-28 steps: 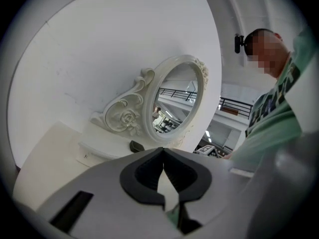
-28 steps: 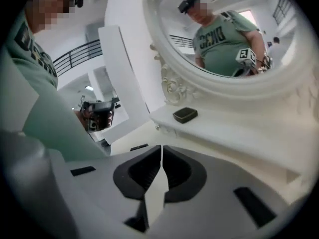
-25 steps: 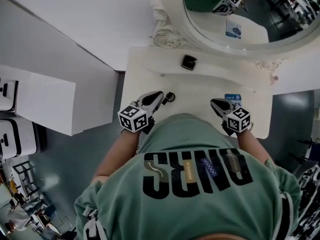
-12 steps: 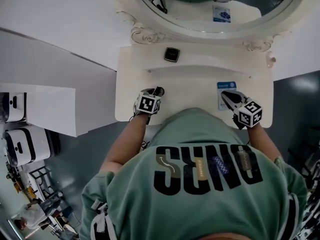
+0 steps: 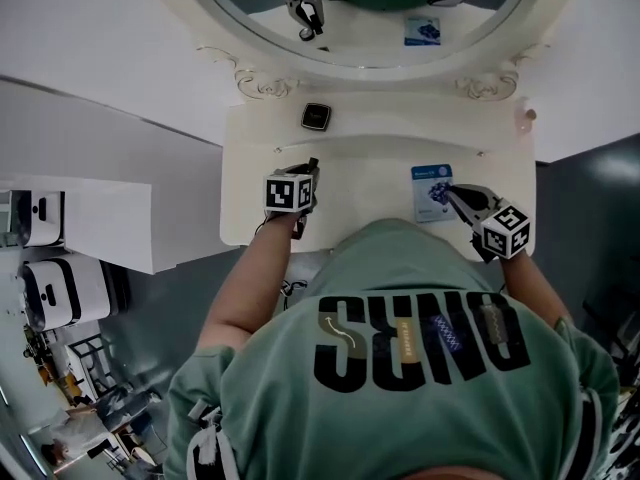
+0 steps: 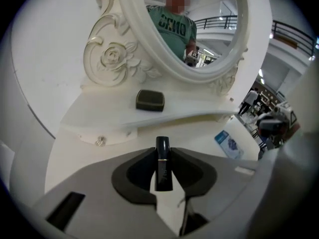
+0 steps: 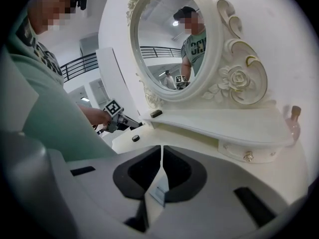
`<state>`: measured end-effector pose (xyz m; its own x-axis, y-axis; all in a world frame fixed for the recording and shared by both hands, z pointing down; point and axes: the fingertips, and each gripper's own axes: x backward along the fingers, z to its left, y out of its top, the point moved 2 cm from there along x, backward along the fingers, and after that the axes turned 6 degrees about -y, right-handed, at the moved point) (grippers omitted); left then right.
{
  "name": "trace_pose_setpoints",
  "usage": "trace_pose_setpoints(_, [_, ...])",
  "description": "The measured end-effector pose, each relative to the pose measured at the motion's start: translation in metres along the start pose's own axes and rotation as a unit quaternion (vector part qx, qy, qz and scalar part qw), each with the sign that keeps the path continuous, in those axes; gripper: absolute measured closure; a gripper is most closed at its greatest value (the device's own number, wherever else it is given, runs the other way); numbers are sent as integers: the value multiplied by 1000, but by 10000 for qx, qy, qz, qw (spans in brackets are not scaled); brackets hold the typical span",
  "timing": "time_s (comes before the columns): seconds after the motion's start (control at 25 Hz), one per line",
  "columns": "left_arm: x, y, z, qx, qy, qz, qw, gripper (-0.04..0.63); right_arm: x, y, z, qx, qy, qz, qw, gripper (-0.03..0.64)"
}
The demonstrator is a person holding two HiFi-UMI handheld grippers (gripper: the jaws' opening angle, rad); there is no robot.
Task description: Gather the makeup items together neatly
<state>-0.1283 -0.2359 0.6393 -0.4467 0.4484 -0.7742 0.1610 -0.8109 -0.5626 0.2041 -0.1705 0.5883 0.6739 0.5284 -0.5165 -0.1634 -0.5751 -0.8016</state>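
Toward the left front of the desk (image 5: 370, 183), the left tongs (image 5: 310, 171) have just been closing after standing wide. A dark lipstick tube (image 6: 163, 166) sits between them, and the pads look pressed to its sides. That reads as a fresh grip, so the tube seems ready to be carried toward the other items. On the right side, the right tongs (image 5: 455, 193) are shut on an edge of the blue packet (image 5: 431, 192). The packet lies flat and sits nearer the desk's middle than a second ago, so the two pieces are converging. A dark compact (image 5: 316, 116) rests on the raised shelf under the mirror, apart from both.

Only the left gripper view shows the tube in the jaws; in the head view the marker cube covers it. Only the right gripper view shows the pale sliver of packet between its closed jaws. It also gives a clear side look at a small capped bottle (image 7: 295, 114) at the shelf's far end.
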Motion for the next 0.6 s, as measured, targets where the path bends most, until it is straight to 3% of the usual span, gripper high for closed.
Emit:
trace_pose_setpoints(0.28, [-45,101,-59,-112,-135,-320,9993,494,45,-10,-28,-104,-57,-184,9998,611])
trace_pose_setpoints(0.52, [-86,134,-56,295,237,-169,9991,494,92,-34,-49,-293,-358,-268,9986,611])
trace_pose_setpoints(0.6, [-95,138,-54,280,396,-101,9988,494,106,-43,-56,-391,-480,-293,9976,611])
